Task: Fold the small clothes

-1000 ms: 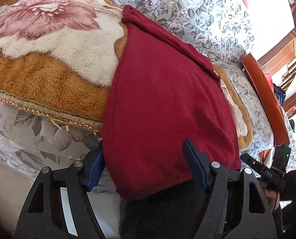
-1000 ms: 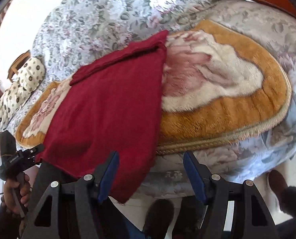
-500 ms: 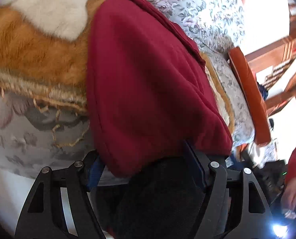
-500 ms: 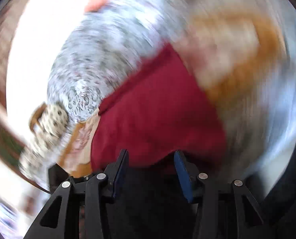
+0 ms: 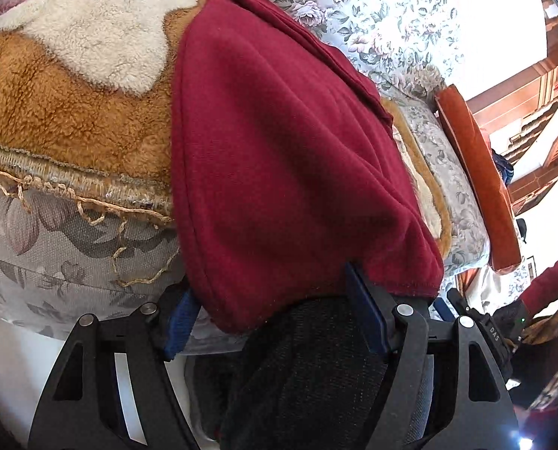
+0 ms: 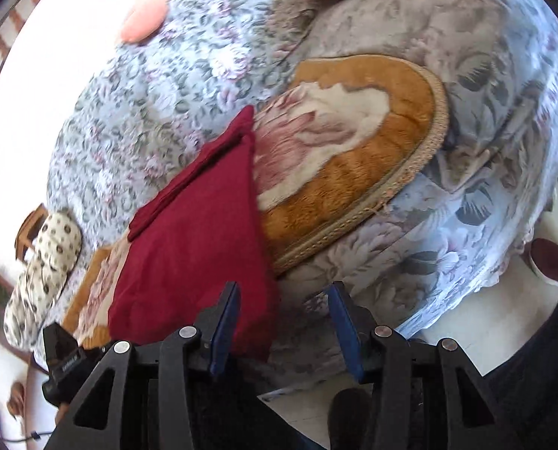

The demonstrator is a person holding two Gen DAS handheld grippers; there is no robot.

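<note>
A dark red garment [image 5: 279, 157] lies folded lengthwise over the orange fleece cushion [image 5: 65, 112] on the floral sofa, its near end hanging over the seat's front edge. It also shows in the right wrist view [image 6: 192, 262]. My left gripper [image 5: 275, 317] is open, its blue pads either side of the hanging hem, not closed on it. My right gripper [image 6: 282, 318] is open at the garment's near right corner, with the left pad against the cloth edge. The other gripper [image 6: 65, 360] shows at lower left there.
The floral sofa [image 6: 147, 86] has an orange cushion [image 5: 474, 172] at one end and a spotted pillow [image 6: 39, 277] at the other. A fringed cushion edge [image 5: 72, 195] hangs at the front. My dark trouser leg [image 5: 309, 375] is below the left gripper.
Both grippers have swung in closer to the garment's hanging hem. The right gripper's view was blurred mid-move and has now settled at the near right corner. The garment has not visibly moved.
</note>
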